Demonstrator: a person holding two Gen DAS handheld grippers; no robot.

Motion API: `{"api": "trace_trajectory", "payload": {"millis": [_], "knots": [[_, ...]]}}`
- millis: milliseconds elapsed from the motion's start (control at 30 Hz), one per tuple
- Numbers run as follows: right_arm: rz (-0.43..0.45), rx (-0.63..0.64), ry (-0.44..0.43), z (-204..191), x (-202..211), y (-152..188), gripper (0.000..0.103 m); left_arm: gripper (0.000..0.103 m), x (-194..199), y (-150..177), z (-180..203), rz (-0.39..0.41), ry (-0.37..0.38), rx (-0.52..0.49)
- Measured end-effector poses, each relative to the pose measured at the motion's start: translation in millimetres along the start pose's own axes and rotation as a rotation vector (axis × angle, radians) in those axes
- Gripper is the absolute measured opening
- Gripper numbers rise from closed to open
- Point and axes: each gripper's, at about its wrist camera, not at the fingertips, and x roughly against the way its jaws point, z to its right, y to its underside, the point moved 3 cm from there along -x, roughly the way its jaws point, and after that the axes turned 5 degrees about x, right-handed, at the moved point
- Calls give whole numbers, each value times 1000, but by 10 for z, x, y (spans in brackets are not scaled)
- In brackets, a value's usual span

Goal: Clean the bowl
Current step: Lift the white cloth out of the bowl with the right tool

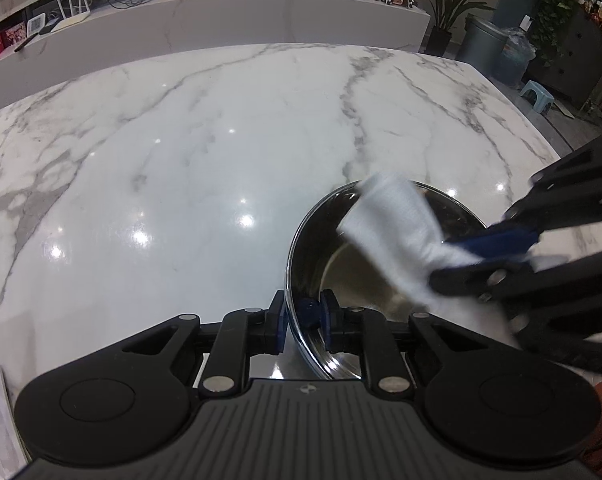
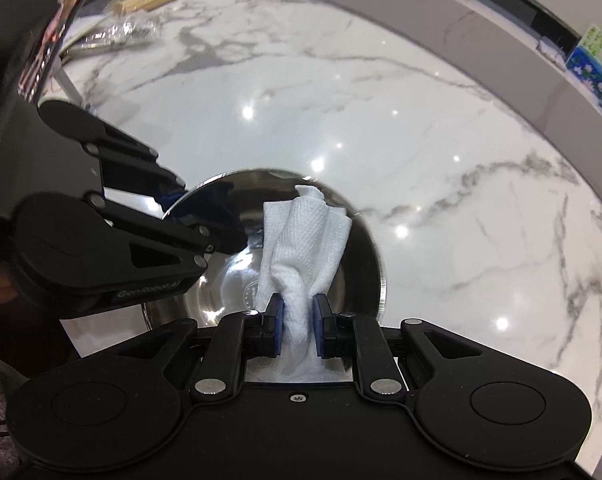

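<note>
Wiping the steel bowl with a paper towel.

Left wrist view: the left gripper [image 1: 304, 314] is clenched on the near rim of the bowl [image 1: 313, 236] on the marble table [image 1: 181, 160], steadying it. Right wrist view: the right gripper [image 2: 297, 318] grasps the paper towel [image 2: 301, 236] above the bowl's inside; next, the towel probably needs pressing down and sweeping round.

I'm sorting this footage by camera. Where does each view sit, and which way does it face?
Left wrist: on the left tool, looking down along it at the steel bowl rim it clamps; the right tool enters from the right.
Right wrist: on the right tool, facing down into the bowl, gripping the white cloth; left tool at left.
Shared: bowl, cloth, marble table, both tools.
</note>
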Motion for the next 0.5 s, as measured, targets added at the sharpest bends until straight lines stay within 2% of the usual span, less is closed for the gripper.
{"api": "trace_trajectory", "payload": {"millis": [267, 333, 500], "knots": [[127, -105, 35, 227, 377, 104, 14, 15, -2, -2, 31, 15, -26, 3], [178, -162, 54, 354, 503, 179, 14, 15, 4, -8, 36, 23, -31, 7], [229, -272, 83, 582, 685, 377, 14, 18, 23, -23, 33, 39, -30, 16]]}}
